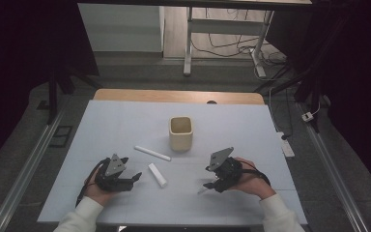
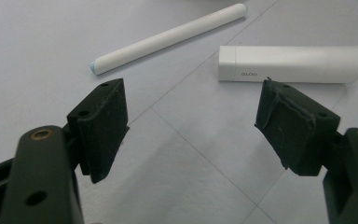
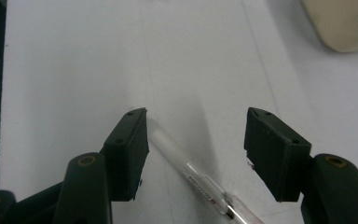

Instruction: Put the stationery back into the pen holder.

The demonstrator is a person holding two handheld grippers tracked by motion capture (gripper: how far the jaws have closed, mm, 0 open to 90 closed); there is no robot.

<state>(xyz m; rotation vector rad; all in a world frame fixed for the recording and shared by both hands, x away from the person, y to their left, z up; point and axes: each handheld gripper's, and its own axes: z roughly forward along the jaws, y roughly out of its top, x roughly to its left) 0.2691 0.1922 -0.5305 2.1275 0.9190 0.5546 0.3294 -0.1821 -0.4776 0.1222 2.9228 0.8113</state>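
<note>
Nearest on the white table (image 1: 116,203), the right gripper (image 1: 211,182) hangs low over a clear pen (image 3: 200,182) at the near right. In the right gripper view the pen lies flat between the two black jaws, its long axis running on a slant from the near right, where the clear barrel leaves the frame, to a white end close beside the left-hand pad. The jaws stand wide apart; neither pad presses on the pen, though whether the white end brushes the left-hand pad cannot be told. In the high view the pen shows as a pale sliver (image 1: 203,190) under the gripper tips.

At the near left, the left gripper (image 1: 134,178) rests low over the table, pointing right. Its jaws are spread wide with bare table between them; nothing is held or touched.

Just beyond its tips lies a short white tube (image 2: 291,64), flat, its long axis in the high view running from far left to near right (image 1: 157,175). In the left gripper view it lies crosswise, with faint lettering near the capped end.

Farther off, a thin white stick (image 2: 168,38) lies flat, apart from the tube, its axis running from left to slightly nearer right in the high view (image 1: 152,153).

Farthest, near the table's middle, a cream cup (image 1: 180,133) stands upright, mouth open upward; its corner shows in the right gripper view (image 3: 342,23)
</note>
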